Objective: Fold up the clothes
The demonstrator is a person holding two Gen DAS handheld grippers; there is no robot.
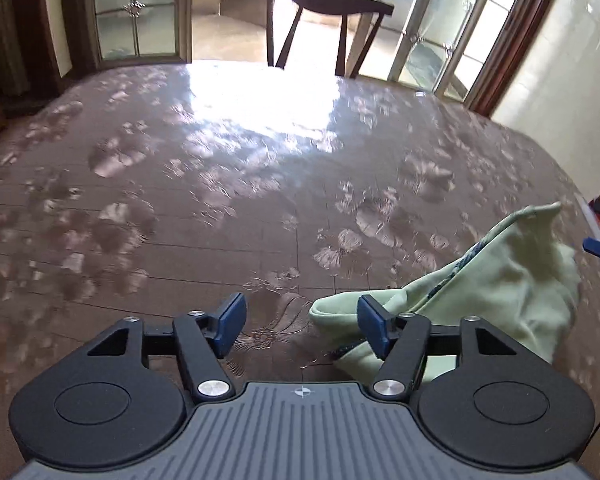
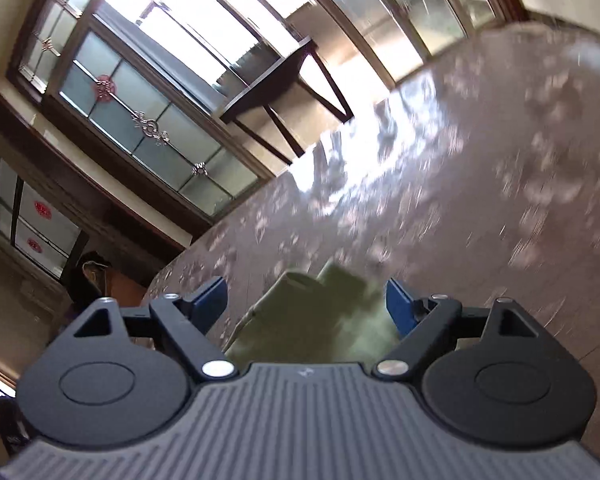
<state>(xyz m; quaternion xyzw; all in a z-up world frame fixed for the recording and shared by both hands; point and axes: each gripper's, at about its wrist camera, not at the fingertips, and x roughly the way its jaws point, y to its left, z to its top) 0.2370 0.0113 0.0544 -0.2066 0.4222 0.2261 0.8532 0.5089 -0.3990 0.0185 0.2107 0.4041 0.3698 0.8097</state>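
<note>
Grey ribbed housing and two black round joints fill the bottom of both wrist views. From the left wrist, the left gripper (image 1: pixel 302 322) has its blue pads (image 1: pixel 231 322) standing apart, released, with bare tablecloth between them. A pale green garment (image 1: pixel 500 280) lies bunched on the table at the lower right; its rolled edge reaches just beside the right pad and passes behind it, but the pads do not press on it. One corner of the cloth stands up in a point. At the far right edge a small blue and black part shows, too cut off to tell what it is.

From the right wrist, the right gripper (image 2: pixel 306 306) is also released, jaws wide. A green garment (image 2: pixel 320 316), dark and blurred here, sits between the pads and under them, not clamped.

A large table (image 1: pixel 180 200) carries a brownish glossy cloth with a pale flower pattern and thin grid lines, and strong light from the windows reflects on it. Behind the table stands a dark wooden side table (image 1: pixel 324 4) on a shiny tiled floor. Glass doors (image 1: pixel 136 8) with metal ornaments and dark wooden frames close the room, and a cream wall (image 1: pixel 560 80) is on the right.
</note>
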